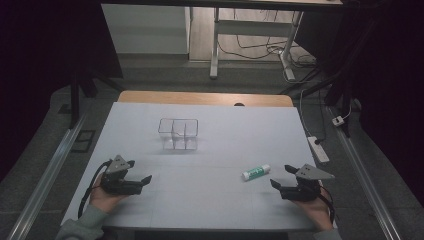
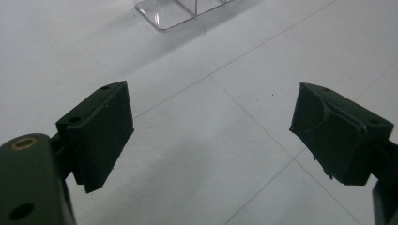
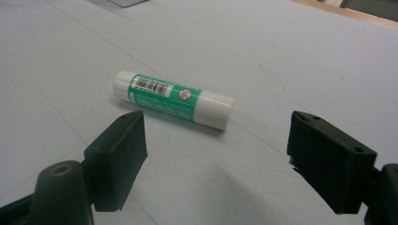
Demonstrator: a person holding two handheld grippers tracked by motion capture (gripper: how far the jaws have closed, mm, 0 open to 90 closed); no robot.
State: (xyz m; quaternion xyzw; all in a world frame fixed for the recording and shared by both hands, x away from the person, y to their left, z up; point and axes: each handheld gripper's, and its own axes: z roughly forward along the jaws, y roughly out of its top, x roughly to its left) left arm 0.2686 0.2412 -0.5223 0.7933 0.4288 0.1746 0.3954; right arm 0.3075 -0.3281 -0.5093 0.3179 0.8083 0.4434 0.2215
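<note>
White and green, that's the glue stick (image 1: 256, 172) lying on its side on the pale table (image 1: 210, 200), near the right-hand front corner, and nothing is touching it. From above, the right gripper (image 1: 281, 176) sits just beside it, low over the surface, jaws spread wide with nothing between them, the person's hand cupped under it at the table's near edge. Along the right gripper view, the glue stick (image 3: 172, 99) lies crosswise just beyond the two black jaws, barcode label up, its cap end toward the left of that picture, and there's clear table between it and the pads. Over on the other side, the left gripper (image 1: 141, 171) rests low near the front left of the table, well apart from the stick, jaws also standing wide and empty. Farther back, around the middle of the table, stands a clear plastic organiser (image 1: 178, 134) with several compartments; in the left gripper view a corner of it (image 2: 178, 11) peeks in at the top, beyond the open jaws.
</note>
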